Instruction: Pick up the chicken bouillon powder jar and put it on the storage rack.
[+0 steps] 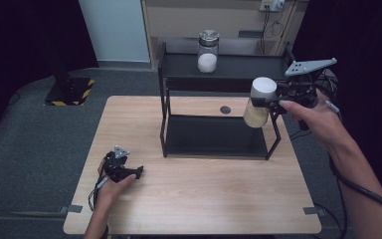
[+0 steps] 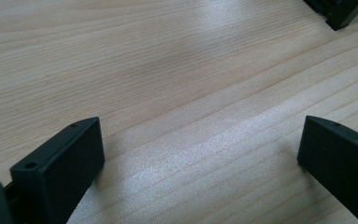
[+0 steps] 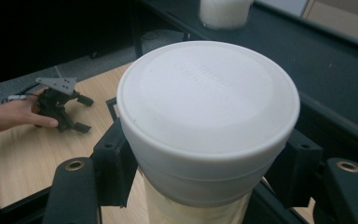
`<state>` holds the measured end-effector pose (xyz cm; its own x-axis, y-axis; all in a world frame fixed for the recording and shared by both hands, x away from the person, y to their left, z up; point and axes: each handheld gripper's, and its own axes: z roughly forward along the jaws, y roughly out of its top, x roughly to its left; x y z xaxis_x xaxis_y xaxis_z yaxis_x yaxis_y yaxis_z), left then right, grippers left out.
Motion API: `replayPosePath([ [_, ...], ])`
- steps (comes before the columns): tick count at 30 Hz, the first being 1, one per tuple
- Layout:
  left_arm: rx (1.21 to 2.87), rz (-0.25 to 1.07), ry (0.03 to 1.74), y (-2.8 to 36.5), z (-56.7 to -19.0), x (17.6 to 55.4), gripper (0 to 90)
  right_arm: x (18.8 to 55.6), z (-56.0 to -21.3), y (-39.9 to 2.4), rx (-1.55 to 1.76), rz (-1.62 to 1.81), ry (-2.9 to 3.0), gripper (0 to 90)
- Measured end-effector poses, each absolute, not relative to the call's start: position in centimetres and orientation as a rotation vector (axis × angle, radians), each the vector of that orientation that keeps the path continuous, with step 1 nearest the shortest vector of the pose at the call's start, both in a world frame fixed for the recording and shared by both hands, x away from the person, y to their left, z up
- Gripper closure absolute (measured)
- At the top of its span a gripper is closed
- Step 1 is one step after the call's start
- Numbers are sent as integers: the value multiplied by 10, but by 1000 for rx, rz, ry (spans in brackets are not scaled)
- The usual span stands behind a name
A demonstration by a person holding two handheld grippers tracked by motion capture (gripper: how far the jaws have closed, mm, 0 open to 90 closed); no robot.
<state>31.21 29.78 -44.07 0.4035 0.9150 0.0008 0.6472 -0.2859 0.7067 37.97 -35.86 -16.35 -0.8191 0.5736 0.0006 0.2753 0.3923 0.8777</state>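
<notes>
A white-lidded jar [image 1: 258, 102] with pale contents hangs in the air beside the right end of the black two-level shelf [image 1: 219, 74], with my right gripper [image 1: 273, 99] shut on it just under the lid. Seen from the right gripper view, the white lid [image 3: 208, 116] sits between the two black jaws. On the shelf's top level stands a glass jar with a metal lid [image 1: 208, 51], half full of white powder. My left gripper [image 1: 138, 173] rests low on the wooden table [image 1: 194, 199] at the front left, open; its fingers [image 2: 63, 168] hold nothing.
The shelf's lower level [image 1: 214, 135] is bare and dark. A small dark round spot [image 1: 225, 109] lies on the table behind the shelf. Cables trail from both grippers. Dark curtains and a grey floor surround the table.
</notes>
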Motion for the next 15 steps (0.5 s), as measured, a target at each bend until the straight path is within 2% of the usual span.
replayPosePath([
  [15, 2035, 547, 1322, 298, -441, 313, 0, 397, -121, -355, 724, 1406, 2332, 354],
])
